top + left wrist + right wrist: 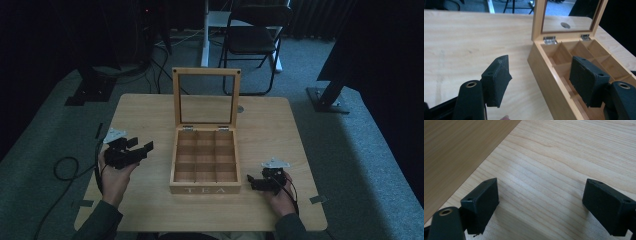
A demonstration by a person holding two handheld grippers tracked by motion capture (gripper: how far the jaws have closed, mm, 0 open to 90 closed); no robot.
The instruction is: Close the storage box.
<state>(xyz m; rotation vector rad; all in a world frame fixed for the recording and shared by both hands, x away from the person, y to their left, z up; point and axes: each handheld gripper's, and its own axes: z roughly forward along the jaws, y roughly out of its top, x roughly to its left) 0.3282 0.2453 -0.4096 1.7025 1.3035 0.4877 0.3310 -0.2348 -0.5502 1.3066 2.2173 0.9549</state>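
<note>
A wooden tea box marked TEA stands in the middle of the table, its glass-paned lid upright and its several compartments bare. To the left of the box my left gripper is raised off the table, open, nothing between its pads. In the left gripper view the box's left wall runs up between the two black pads, and the lid stands behind. My right gripper rests low by the box's front right corner, open over bare wood; the box's side wall shows in the right gripper view.
The light wooden table has bare room left and right of the box. A small round metal disc lies behind the lid. A black folding chair and stand bases sit on the grey carpet beyond. A cable loops off the left edge.
</note>
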